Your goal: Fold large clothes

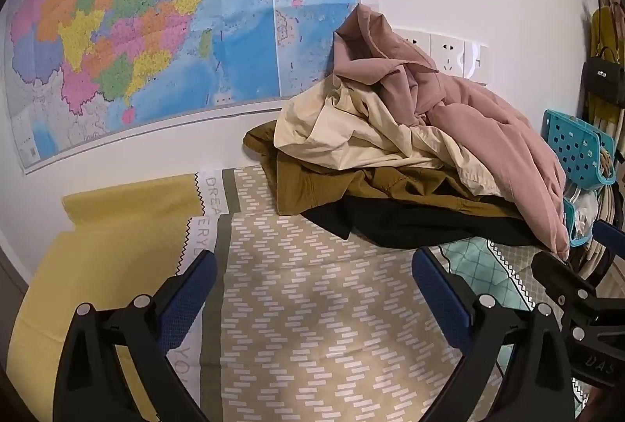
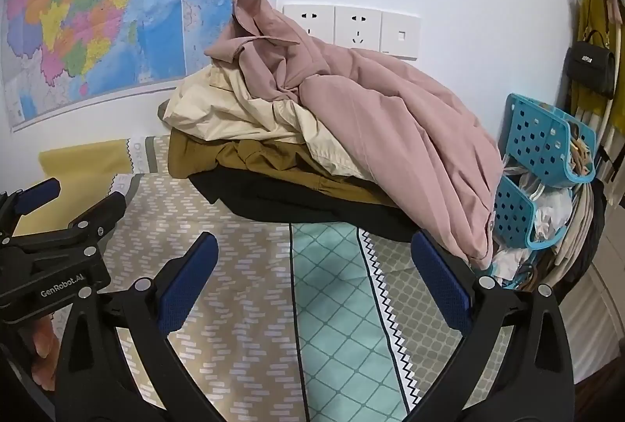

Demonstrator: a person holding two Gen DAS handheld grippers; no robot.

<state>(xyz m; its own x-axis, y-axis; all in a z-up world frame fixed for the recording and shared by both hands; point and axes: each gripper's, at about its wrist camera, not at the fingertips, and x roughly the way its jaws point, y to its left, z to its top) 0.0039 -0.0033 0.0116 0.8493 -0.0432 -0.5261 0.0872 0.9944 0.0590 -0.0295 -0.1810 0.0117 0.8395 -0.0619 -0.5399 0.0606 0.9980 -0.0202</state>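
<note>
Two handheld grippers hovered side by side over a bed. The left gripper (image 1: 314, 289) had its two blue-padded fingers spread wide with nothing between them. The right gripper (image 2: 314, 273) was likewise spread wide and empty, and the left one showed at the left edge of its view.

Beneath them lay a patterned bedspread (image 1: 312, 324) of beige dashes, with a teal diamond-print strip (image 2: 336, 324) on its right side.

Farther back, well apart from both grippers, one heap of four garments rested against the wall: a black garment (image 2: 297, 205) at the bottom, a mustard-brown one (image 2: 250, 160) on it, then a cream one (image 2: 218, 109), and a pink coat (image 2: 383, 117) draped on top.

Right of the heap stood two teal perforated baskets (image 2: 547, 144). On the wall behind hung one colourful map (image 1: 156, 23) and three white socket plates (image 2: 351, 27).
</note>
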